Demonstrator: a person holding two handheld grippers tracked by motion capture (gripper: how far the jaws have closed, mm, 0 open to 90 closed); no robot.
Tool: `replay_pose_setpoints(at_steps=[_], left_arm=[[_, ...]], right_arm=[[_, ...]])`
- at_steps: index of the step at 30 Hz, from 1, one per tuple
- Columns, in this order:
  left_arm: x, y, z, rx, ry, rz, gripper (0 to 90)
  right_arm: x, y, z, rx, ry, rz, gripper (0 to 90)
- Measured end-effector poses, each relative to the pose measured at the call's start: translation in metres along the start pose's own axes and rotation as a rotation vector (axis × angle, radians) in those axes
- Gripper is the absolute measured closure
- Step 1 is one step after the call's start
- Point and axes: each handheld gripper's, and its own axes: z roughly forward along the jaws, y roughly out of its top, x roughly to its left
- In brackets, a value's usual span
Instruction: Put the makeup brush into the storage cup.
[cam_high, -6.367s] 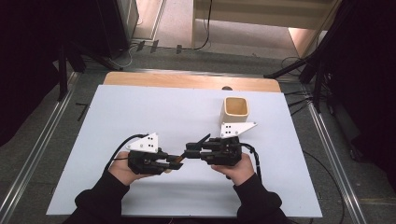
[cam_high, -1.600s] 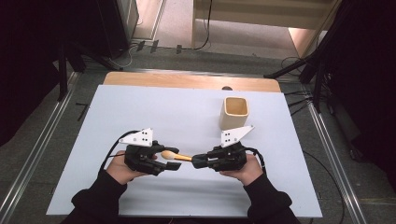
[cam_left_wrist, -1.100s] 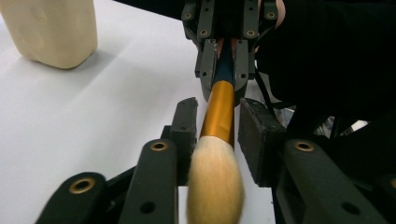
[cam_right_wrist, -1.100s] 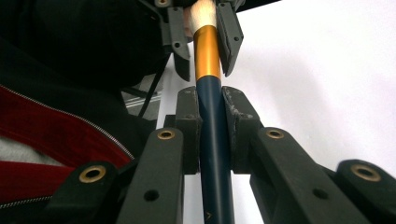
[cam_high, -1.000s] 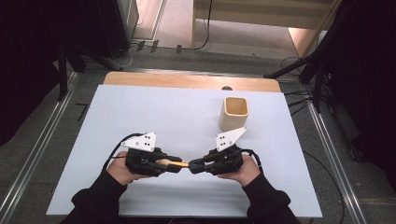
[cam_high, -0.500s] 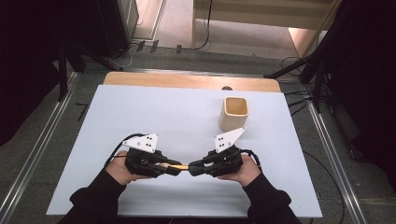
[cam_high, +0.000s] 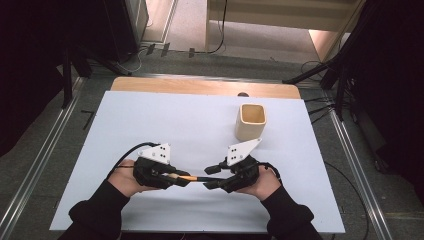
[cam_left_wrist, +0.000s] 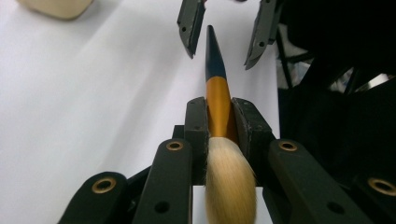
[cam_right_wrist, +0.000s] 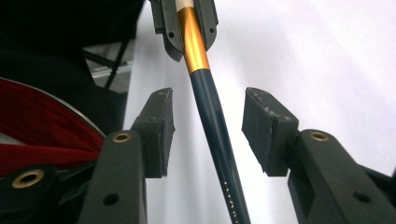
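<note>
A brush with cream bristles, a gold ferrule and a dark blue handle (cam_high: 191, 178) (cam_left_wrist: 217, 93) (cam_right_wrist: 210, 116) is held level just above the white table. My left gripper (cam_high: 181, 179) (cam_left_wrist: 218, 109) is shut on the gold ferrule, with the bristles pointing back toward its camera. My right gripper (cam_high: 209, 178) (cam_right_wrist: 208, 126) faces it from the right. Its jaws have just been opening and now stand apart on either side of the blue handle, with a gap between each pad and the handle.
A beige square cup (cam_high: 250, 121) (cam_left_wrist: 56, 5) stands upright on the white table cover (cam_high: 165, 120), behind and right of the grippers. A wooden strip (cam_high: 200, 86) runs along the table's far edge. Cables and stand legs lie on the floor around it.
The right gripper's jaws have opened off the brush handle, which they held before. The left gripper keeps its hold on the ferrule. Both hands stay in place.
</note>
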Motion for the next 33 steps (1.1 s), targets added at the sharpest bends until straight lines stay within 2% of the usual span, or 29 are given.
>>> replay_pose_setpoints(at_steps=[1,4,10,14,21,24,31,33], left_arm=[[0.0,0.0,0.0,0.0,0.0,0.0,77.7],[0.001,0.004,0.003,0.052,0.007,-0.022,77.7],[0.001,0.007,0.008,0.097,0.004,-0.02,77.7],[0.0,0.007,0.011,0.124,0.009,-0.004,77.6],[-0.002,0.007,0.013,0.137,0.008,0.007,77.6],[-0.002,0.008,0.015,0.161,0.0,0.026,77.6],[-0.002,0.008,0.015,0.154,-0.008,0.03,76.5],[-0.003,0.008,0.014,0.15,-0.009,0.032,75.2]], right_arm=[[0.0,0.0,0.0,0.0,0.0,0.0,54.5],[0.0,0.001,0.007,0.046,-0.027,-0.001,54.5],[-0.002,0.004,0.021,0.096,-0.017,-0.002,57.8],[-0.002,0.006,0.03,0.121,-0.003,-0.012,60.8],[0.0,0.008,0.041,0.153,0.034,-0.037,68.8],[-0.001,0.008,0.044,0.162,0.041,-0.04,73.2],[0.001,0.009,0.044,0.172,0.052,-0.06,77.4],[0.004,0.009,0.044,0.173,0.053,-0.101,79.0]])
